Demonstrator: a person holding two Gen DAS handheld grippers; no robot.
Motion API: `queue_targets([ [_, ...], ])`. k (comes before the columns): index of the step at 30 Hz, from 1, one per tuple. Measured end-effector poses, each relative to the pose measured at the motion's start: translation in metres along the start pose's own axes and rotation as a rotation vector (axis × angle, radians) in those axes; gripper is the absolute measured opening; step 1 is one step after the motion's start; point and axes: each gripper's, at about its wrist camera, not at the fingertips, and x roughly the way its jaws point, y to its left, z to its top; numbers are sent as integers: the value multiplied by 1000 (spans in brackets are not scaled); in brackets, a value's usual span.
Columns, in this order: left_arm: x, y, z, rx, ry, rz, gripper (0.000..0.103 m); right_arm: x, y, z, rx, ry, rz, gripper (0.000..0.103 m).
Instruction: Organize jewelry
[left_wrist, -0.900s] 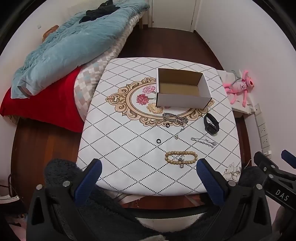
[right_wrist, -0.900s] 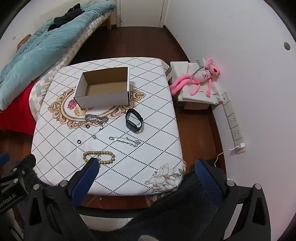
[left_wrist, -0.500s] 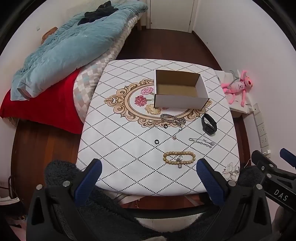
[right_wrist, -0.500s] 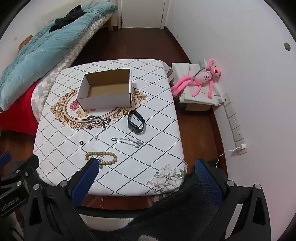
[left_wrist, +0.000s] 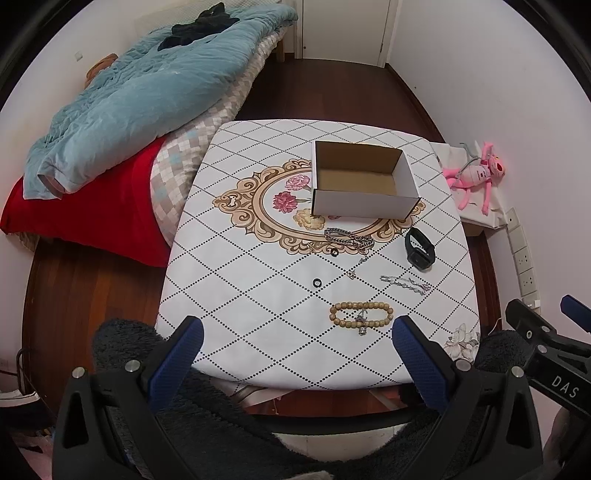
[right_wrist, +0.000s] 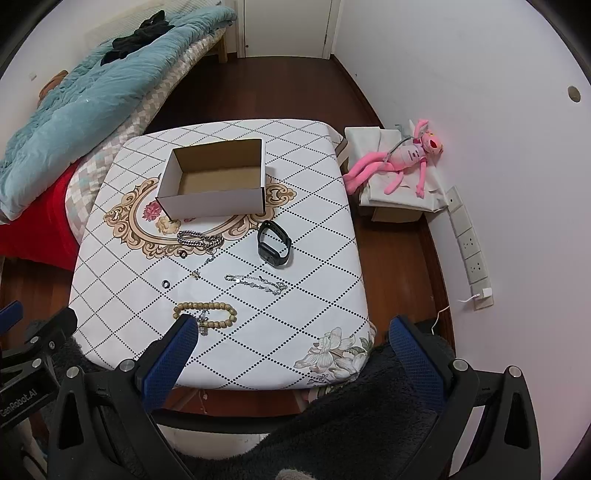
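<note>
Through my left wrist camera, my left gripper (left_wrist: 295, 350) hangs spread wide and empty, off the near edge of the white diamond-patterned table (left_wrist: 236, 295). The open white cardboard box (left_wrist: 360, 184) sits far from me; nearer than it lie a silver chain bracelet (left_wrist: 349, 237), a black wristband (left_wrist: 419, 249) and a tan wooden bead bracelet (left_wrist: 360, 314).

Through my right wrist camera, my right gripper (right_wrist: 291, 350) is likewise spread, holding nothing. A thin silver chain (right_wrist: 256, 283) lies on my side of the box (right_wrist: 214, 181), and a small black ring (right_wrist: 166, 284) to the chain's left.
</note>
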Motion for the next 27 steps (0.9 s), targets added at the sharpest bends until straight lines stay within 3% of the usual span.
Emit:
queue_targets([
  [27,2,-6,-6,20,11,-1,103,-6,-6,0,0,-5,11,103],
])
